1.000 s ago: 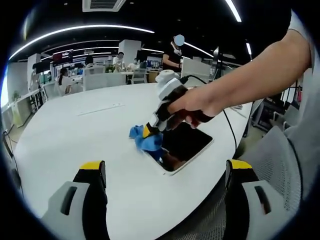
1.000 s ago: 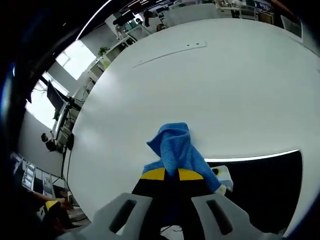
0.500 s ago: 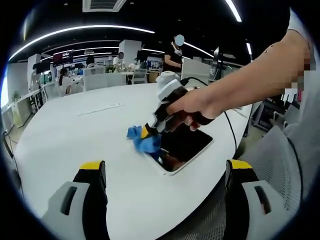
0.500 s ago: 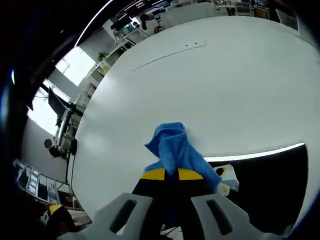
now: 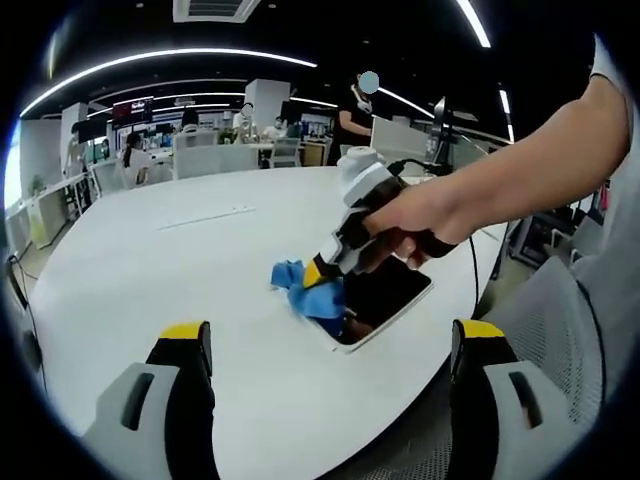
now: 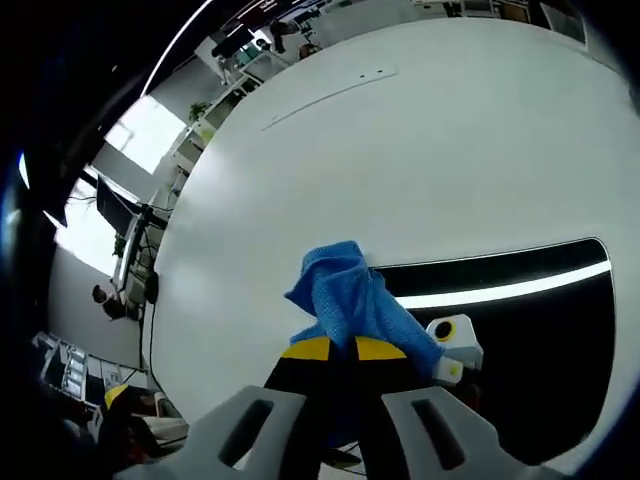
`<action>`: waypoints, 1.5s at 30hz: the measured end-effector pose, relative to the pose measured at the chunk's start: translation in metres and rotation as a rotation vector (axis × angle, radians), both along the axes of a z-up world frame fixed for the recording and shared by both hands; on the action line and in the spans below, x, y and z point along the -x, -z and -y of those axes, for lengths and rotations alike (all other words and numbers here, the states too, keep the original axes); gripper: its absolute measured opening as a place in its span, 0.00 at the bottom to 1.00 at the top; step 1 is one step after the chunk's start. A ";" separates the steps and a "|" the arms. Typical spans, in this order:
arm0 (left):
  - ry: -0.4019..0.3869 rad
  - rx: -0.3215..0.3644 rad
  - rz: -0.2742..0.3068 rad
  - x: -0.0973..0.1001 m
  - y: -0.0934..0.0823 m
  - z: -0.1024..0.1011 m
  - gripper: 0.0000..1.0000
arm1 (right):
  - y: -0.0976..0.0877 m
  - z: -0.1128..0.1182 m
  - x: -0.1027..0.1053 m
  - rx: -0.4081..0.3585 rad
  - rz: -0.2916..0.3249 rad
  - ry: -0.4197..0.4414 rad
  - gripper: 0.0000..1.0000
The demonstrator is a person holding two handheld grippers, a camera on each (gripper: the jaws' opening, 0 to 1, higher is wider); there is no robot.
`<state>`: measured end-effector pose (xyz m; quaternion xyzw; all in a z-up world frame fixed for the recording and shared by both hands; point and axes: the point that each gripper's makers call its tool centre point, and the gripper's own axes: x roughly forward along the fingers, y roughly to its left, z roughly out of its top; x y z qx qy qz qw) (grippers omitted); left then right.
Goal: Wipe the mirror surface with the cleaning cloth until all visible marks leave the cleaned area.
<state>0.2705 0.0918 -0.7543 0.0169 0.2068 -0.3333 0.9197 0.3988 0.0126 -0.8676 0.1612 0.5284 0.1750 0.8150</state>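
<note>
The right hand-held gripper (image 6: 335, 350) is squeezed tight on the soft blue cleaning cloth (image 6: 350, 300). The cloth rests on the edge of the flat dark mirror (image 6: 520, 330), which lies on the big white table (image 6: 400, 150). The left hand-held gripper (image 5: 330, 345) hangs wide open, holding nothing.

In the right gripper view, the right tool (image 6: 334, 349) has its yellow-tipped jaws pinched together on a bunched blue cleaning cloth (image 6: 348, 300). The cloth lies on the near left corner of the dark mirror (image 6: 545, 345), which rests flat on the white surface (image 6: 400, 160). A bright light strip reflects across the mirror, and a white-and-yellow reflection sits just beside the cloth.
</note>
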 end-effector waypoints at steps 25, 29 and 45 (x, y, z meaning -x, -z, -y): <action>-0.013 0.000 0.022 -0.002 -0.002 -0.001 0.99 | -0.003 -0.004 0.027 0.019 -0.029 -0.051 0.01; 0.002 -0.001 0.010 0.000 -0.001 0.002 0.99 | -0.002 -0.004 0.026 0.022 -0.017 -0.064 0.01; -0.003 0.001 0.017 -0.001 -0.002 0.002 0.99 | 0.000 0.003 0.024 0.050 0.011 -0.113 0.01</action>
